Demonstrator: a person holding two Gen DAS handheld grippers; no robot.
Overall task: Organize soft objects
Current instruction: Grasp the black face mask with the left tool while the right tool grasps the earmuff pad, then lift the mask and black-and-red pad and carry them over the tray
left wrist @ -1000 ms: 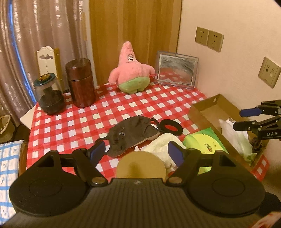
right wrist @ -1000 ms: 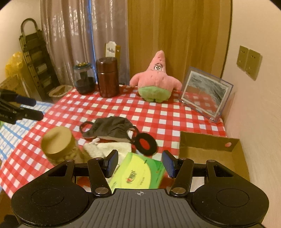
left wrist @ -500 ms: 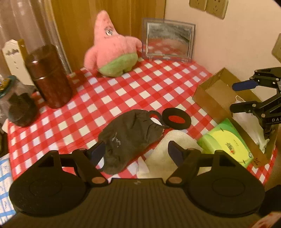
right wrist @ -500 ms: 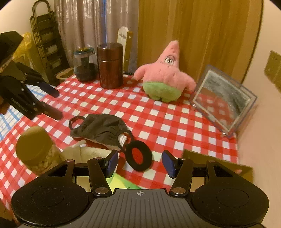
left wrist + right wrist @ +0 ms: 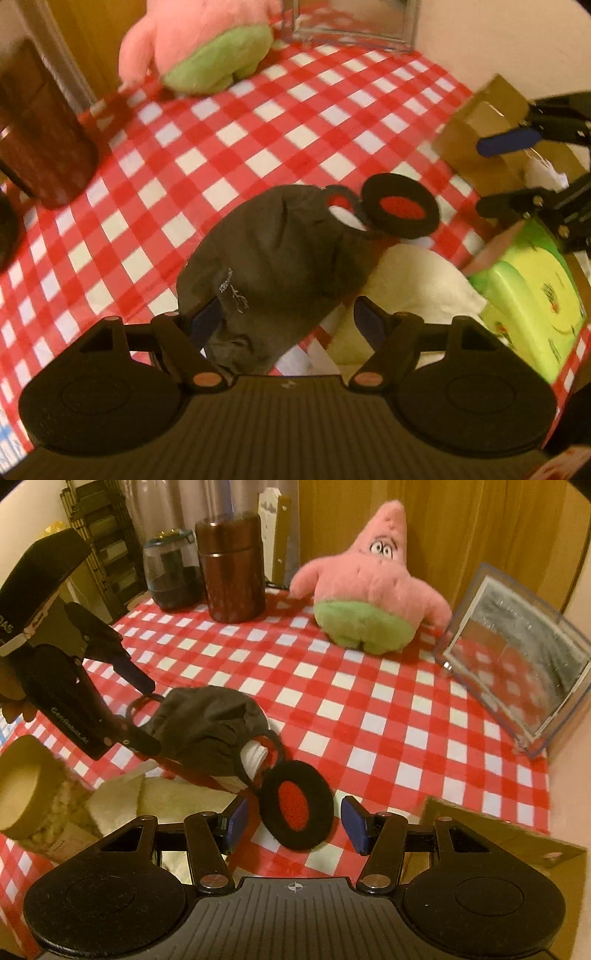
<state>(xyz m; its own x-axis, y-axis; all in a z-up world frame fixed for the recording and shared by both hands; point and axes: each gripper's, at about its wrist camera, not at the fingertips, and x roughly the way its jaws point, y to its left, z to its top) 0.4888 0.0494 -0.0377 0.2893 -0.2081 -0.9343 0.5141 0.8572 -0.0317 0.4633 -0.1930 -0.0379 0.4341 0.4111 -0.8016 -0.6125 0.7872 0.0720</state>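
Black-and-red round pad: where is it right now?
The black-and-red round pad lies flat on the checked tablecloth, low in the right wrist view between the open right tool fingers, touching the dark face mask.

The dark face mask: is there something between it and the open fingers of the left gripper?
Nothing visible stands between. The left gripper is open right at the dark face mask, its fingers straddling the near end; the white cloth lies beside it.

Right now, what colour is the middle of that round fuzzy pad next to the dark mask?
Red, ringed in black. The round pad shows best in the right wrist view.
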